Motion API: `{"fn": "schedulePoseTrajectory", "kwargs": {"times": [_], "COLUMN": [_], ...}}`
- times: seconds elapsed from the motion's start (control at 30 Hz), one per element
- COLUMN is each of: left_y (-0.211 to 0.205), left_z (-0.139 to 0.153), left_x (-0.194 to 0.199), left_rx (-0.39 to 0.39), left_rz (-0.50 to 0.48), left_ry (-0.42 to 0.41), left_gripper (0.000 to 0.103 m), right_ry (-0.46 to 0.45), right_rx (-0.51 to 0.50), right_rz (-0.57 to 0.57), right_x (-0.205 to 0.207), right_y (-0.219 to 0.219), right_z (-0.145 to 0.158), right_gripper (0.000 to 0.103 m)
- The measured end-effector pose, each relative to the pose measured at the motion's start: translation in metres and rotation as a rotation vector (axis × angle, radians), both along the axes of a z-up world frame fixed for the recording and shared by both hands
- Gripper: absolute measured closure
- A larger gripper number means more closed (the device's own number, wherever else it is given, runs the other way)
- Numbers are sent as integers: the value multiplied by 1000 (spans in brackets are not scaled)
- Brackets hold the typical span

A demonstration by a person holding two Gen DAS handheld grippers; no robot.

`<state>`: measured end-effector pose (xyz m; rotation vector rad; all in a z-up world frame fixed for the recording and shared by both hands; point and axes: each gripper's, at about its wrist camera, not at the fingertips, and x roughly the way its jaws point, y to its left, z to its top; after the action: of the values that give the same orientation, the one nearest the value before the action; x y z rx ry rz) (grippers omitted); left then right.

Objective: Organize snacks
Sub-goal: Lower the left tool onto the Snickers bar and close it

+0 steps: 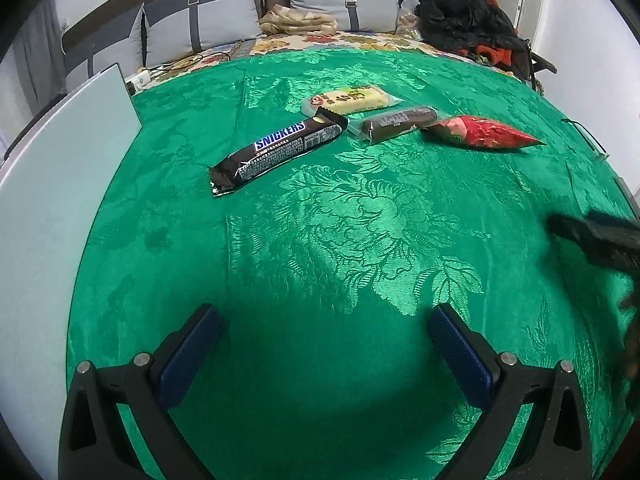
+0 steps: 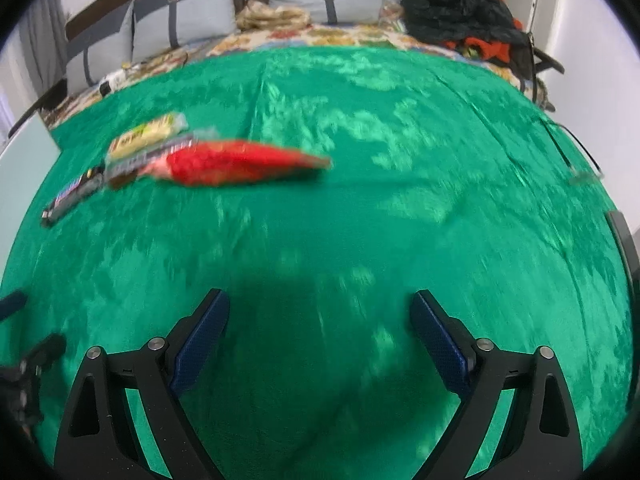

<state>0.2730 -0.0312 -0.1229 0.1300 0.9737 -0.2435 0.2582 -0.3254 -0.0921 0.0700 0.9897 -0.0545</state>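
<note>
Both grippers, left [image 1: 324, 320] and right [image 2: 320, 308], hover with jaws released over bare green tabletop [image 1: 360, 220]. At upper centre, the Snickers bar [image 1: 278, 152] lies diagonally, while the red cone-shaped packet [image 1: 484, 133] tapers rightward.

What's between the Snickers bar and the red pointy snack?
A brown snack in clear wrap lies between the Snickers bar and the red cone snack, seen in the left wrist view.

black fingers [image 1: 120, 392], blue pads [image 1: 460, 352], silver screws [image 1: 508, 358]

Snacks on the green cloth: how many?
4, clustered at the far side: Snickers bar leftmost, yellow pack behind, brown roll in the middle, red cone rightmost. None looks hidden.
</note>
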Motion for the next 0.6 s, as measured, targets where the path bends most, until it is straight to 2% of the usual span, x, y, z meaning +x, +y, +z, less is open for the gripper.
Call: {"fn": "schedulePoseTrajectory", "kwargs": {"times": [0.13, 0.23, 0.47, 0.53, 0.6], "left_y": [-1, -1, 0, 0, 2], "left_z": [0, 1, -1, 0, 2], "left_x": [0, 0, -2, -2, 7], "left_rx": [0, 0, 3, 12, 37], "left_rz": [0, 0, -7, -59, -127], "left_ry": [0, 0, 2, 31, 102], "left_gripper": [0, 0, 0, 0, 0], "right_ry": [12, -61, -59, -59, -59], "right_rx": [-6, -8, -13, -12, -13], "right_rz": [15, 34, 9, 9, 9], "right_x": [-36, -55, -48, -48, -48], "right_y": [0, 1, 2, 2, 2], "right_z": [0, -2, -3, -3, -3], "right_gripper": [9, 8, 7, 7, 7]}}
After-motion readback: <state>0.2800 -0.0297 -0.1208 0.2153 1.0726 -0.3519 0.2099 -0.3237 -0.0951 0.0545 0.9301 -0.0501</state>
